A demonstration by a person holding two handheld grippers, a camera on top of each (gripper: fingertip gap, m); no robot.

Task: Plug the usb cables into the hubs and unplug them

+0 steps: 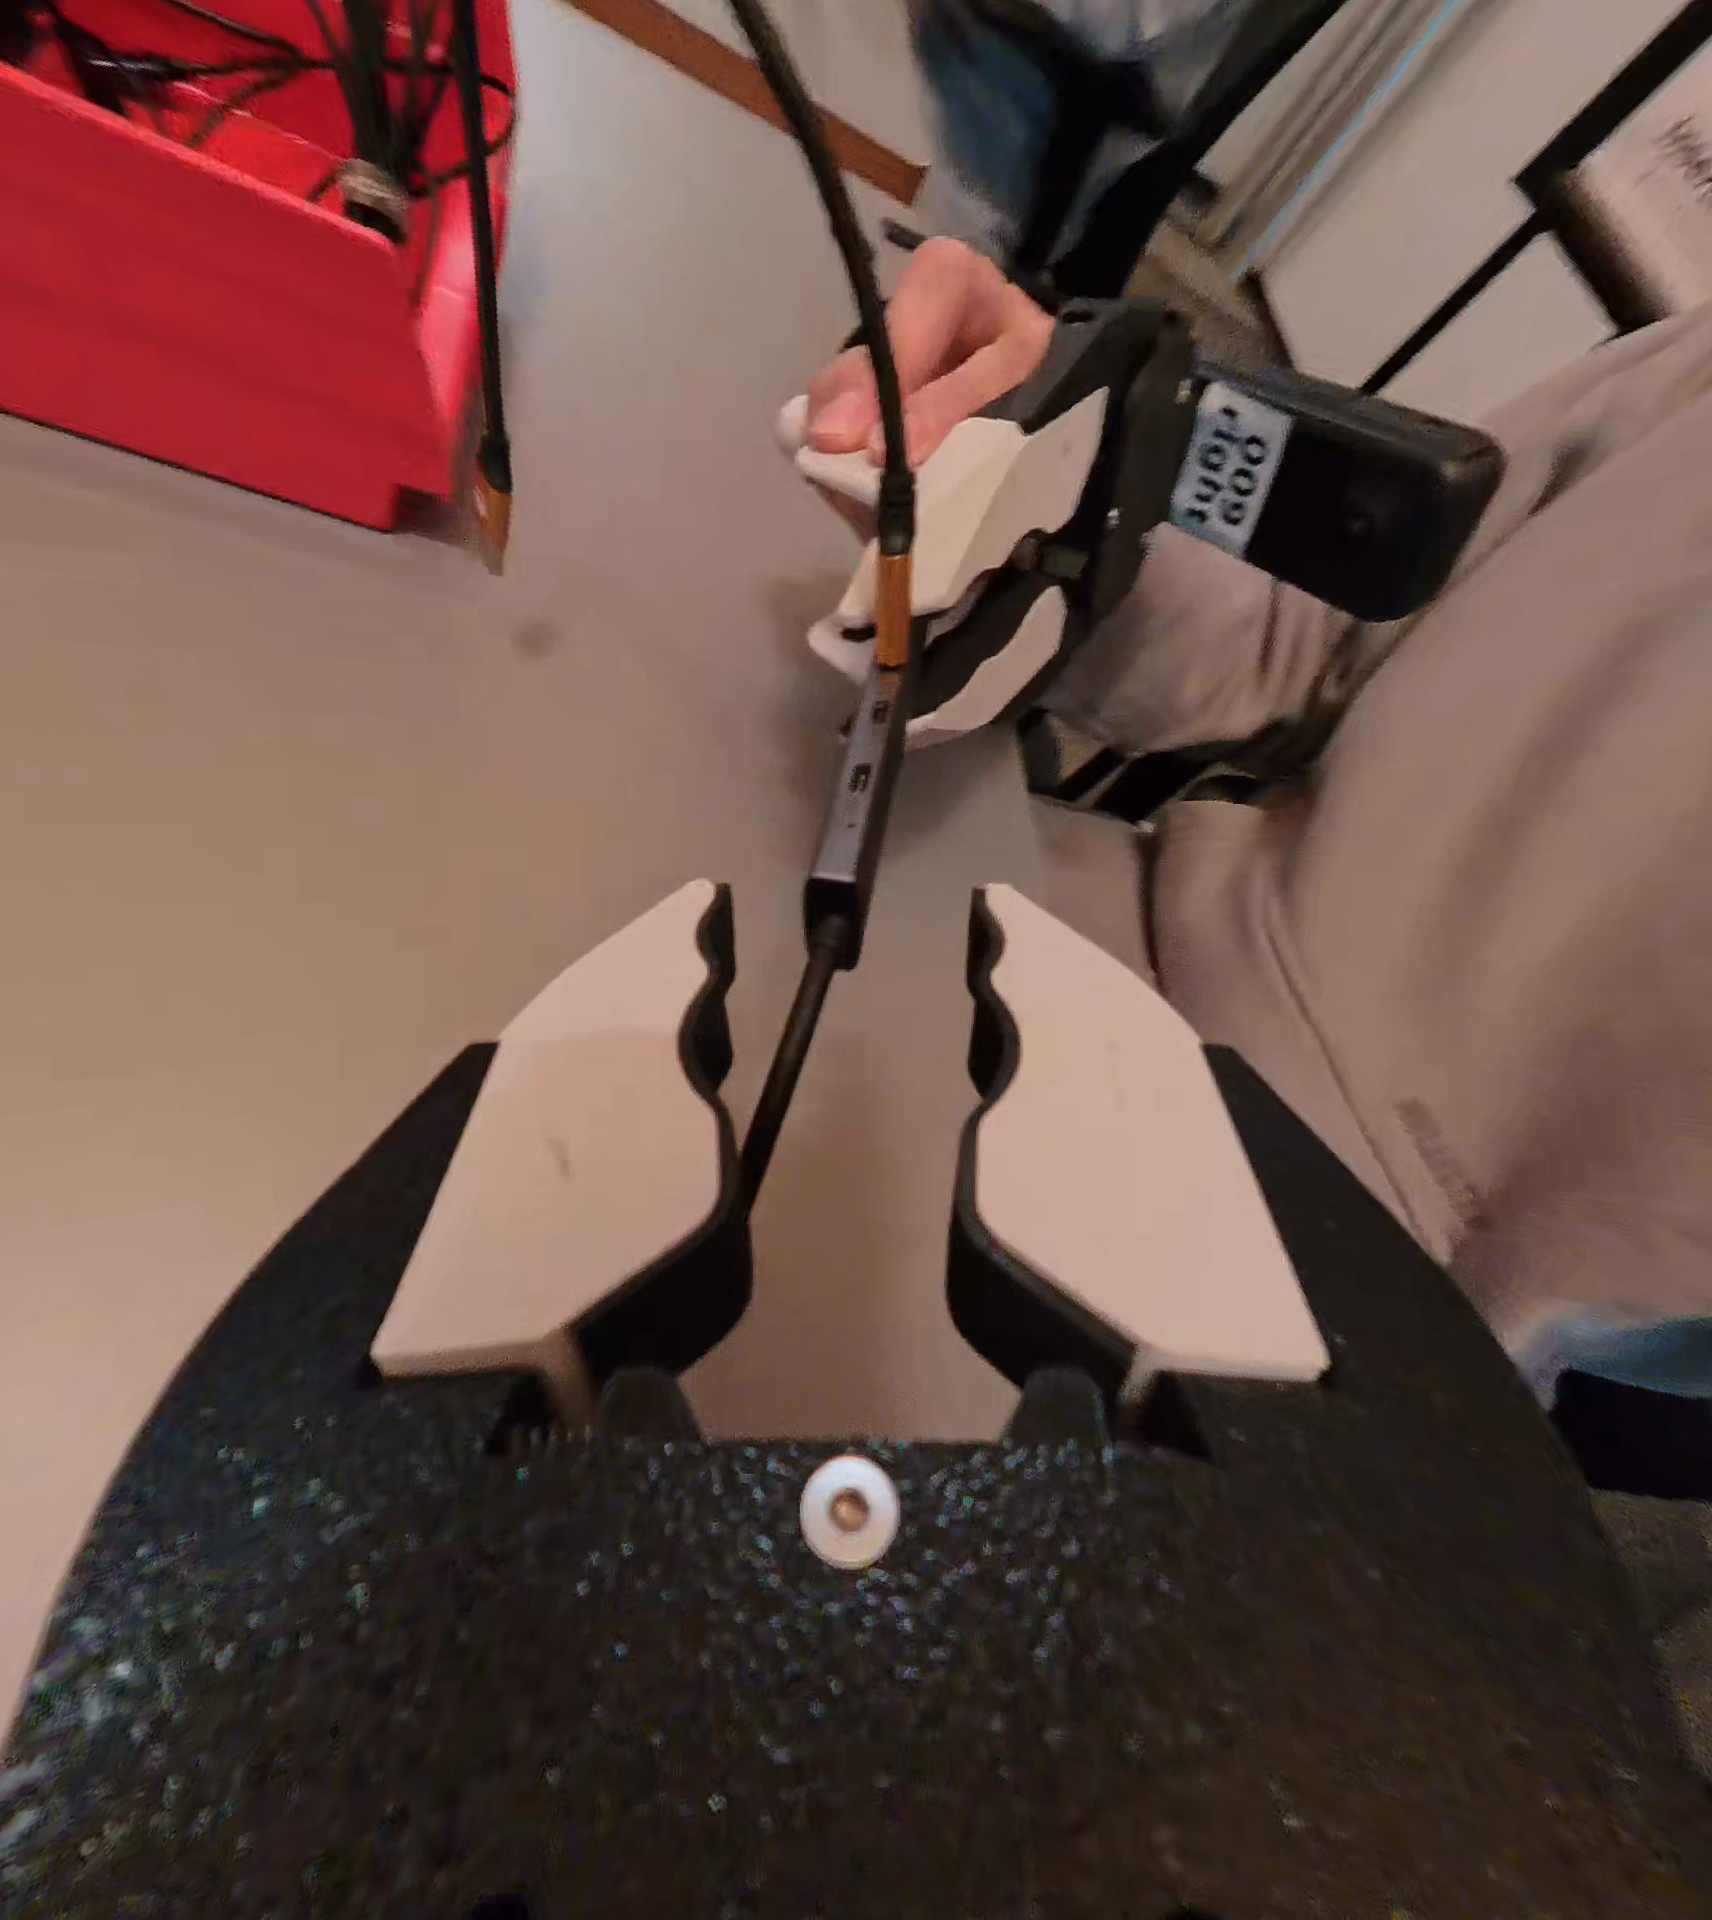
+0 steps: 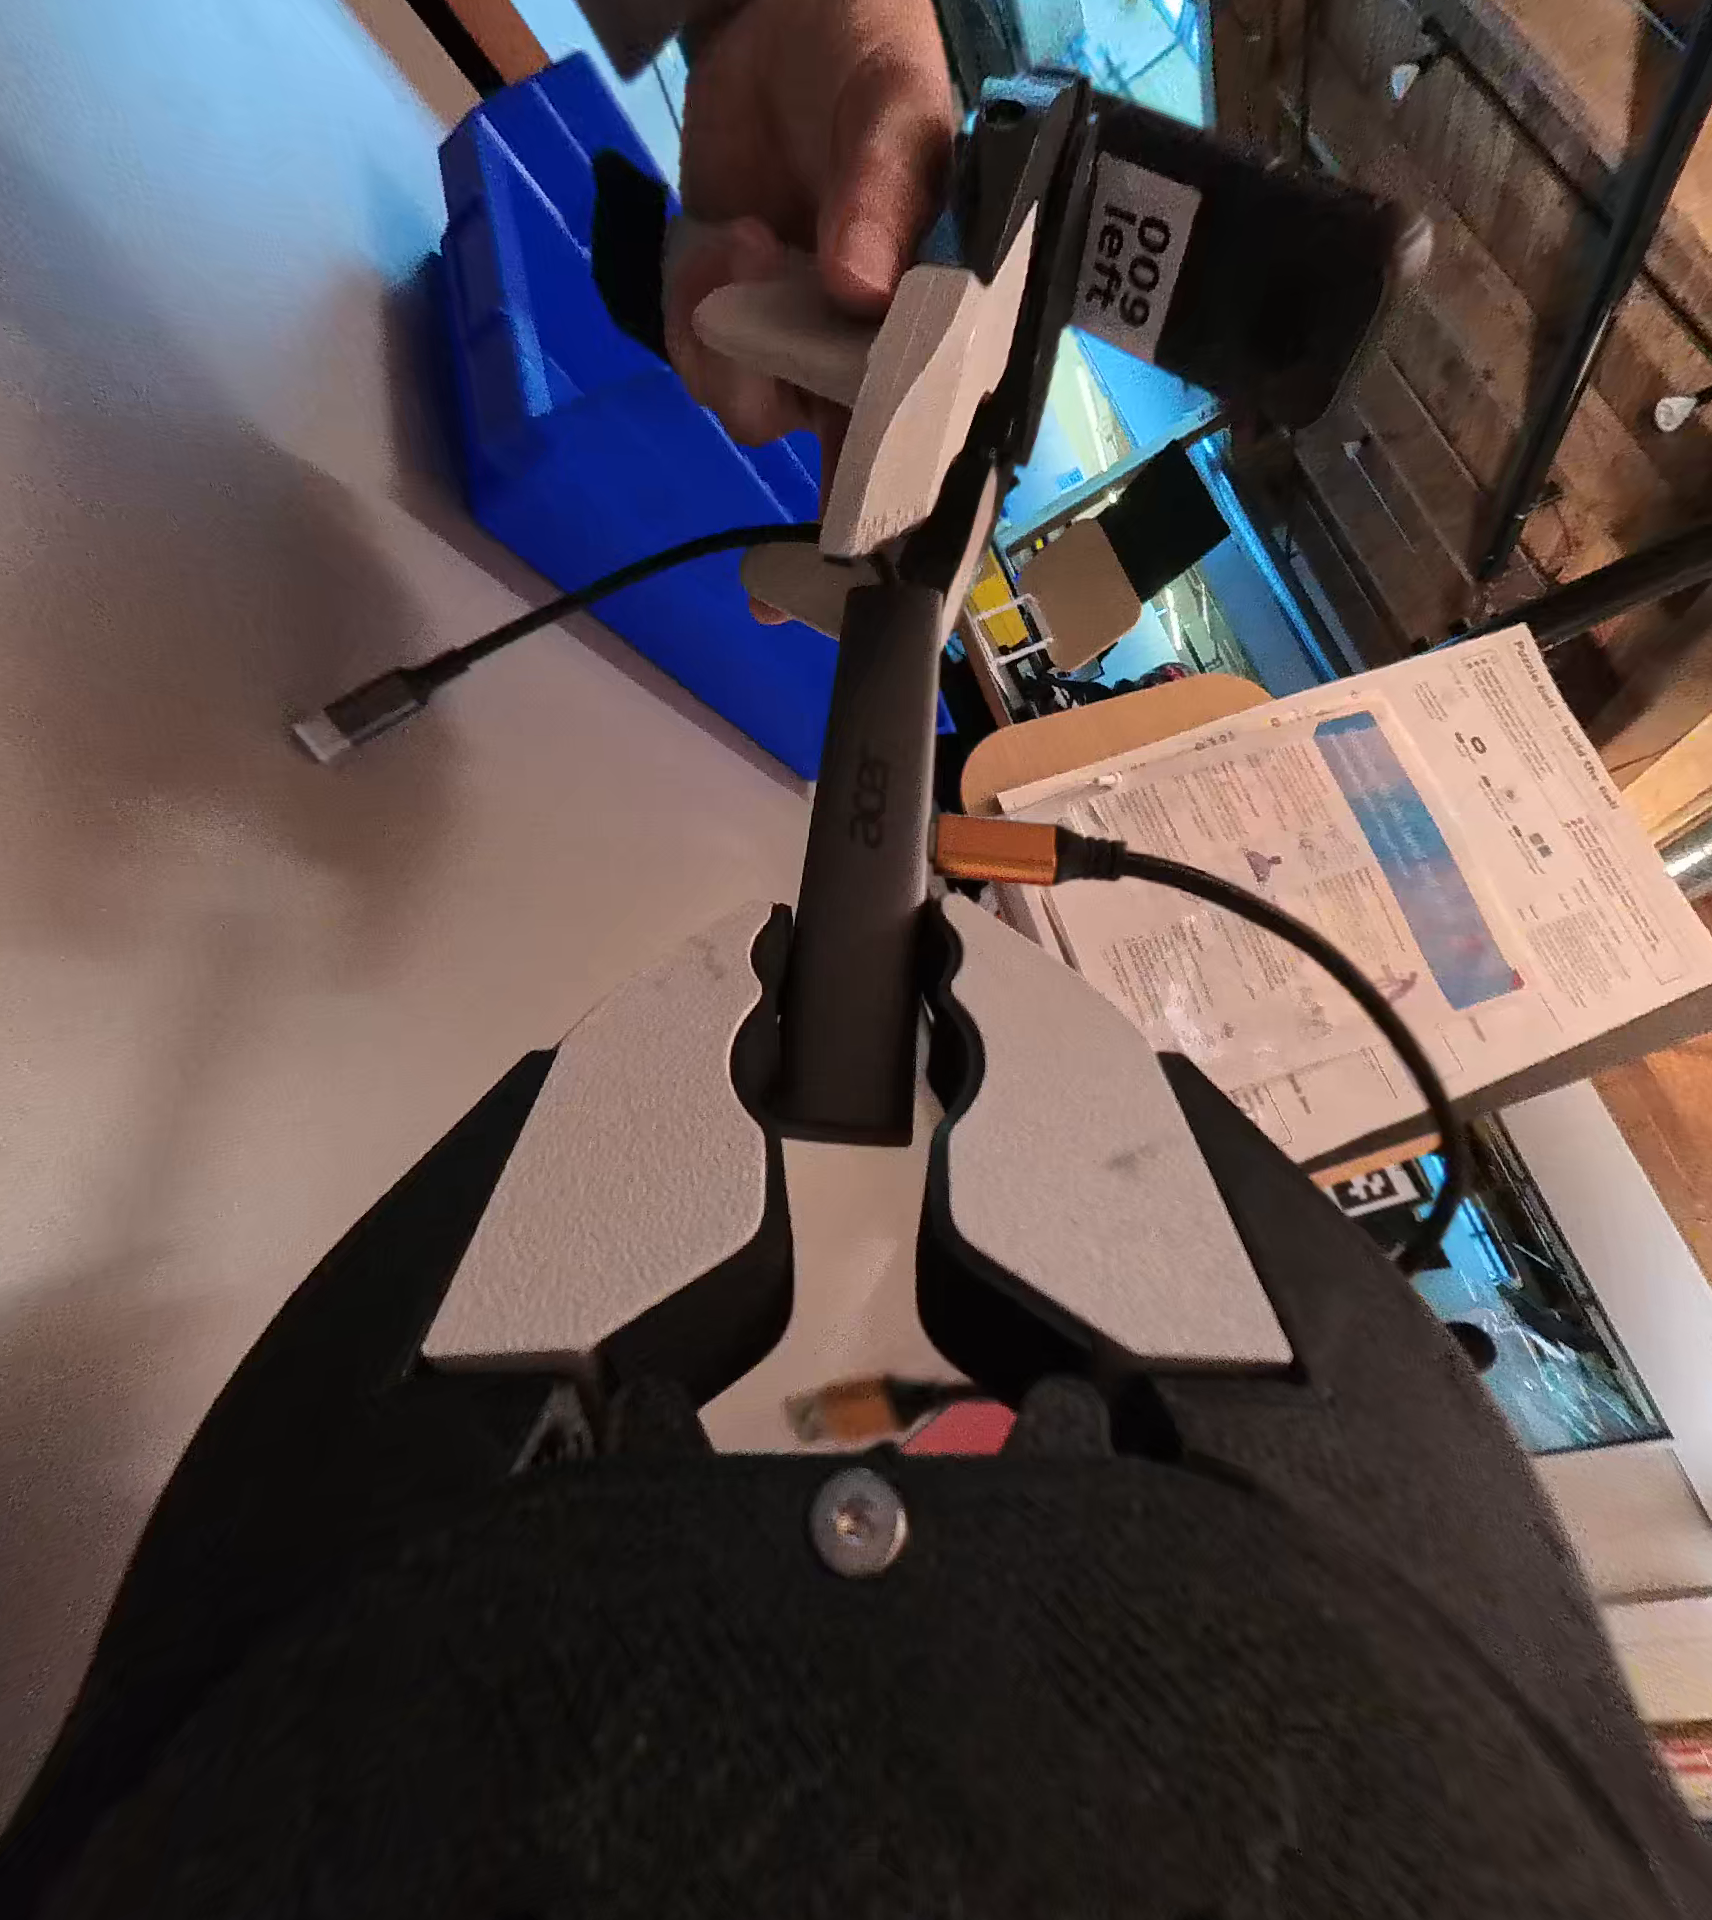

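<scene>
A slim dark USB hub [image 2: 857, 831] is held in the air over the pale table [image 2: 104, 935]. My right gripper [image 2: 854, 914] is shut on its near end. An orange USB plug [image 2: 997, 852] on a black cable sits in the hub's side. In the left wrist view the hub [image 1: 857, 790] and the orange plug [image 1: 891, 608] lie just ahead of my left gripper [image 1: 850, 904]. That gripper is open, and the hub's own black cable [image 1: 790, 1049] runs between its fingers. The right gripper [image 1: 873, 686] grips the hub's far end there.
A red box [image 1: 156, 291] of black cables stands at the upper left, with another orange plug [image 1: 493, 488] hanging over its edge. A blue bin [image 2: 603, 436] stands on the table. The hub cable's grey plug [image 2: 364, 717] lies loose beside it. A printed sheet [image 2: 1351, 862] stands at the right. Some 6 cm of space lies between my two pairs of fingers.
</scene>
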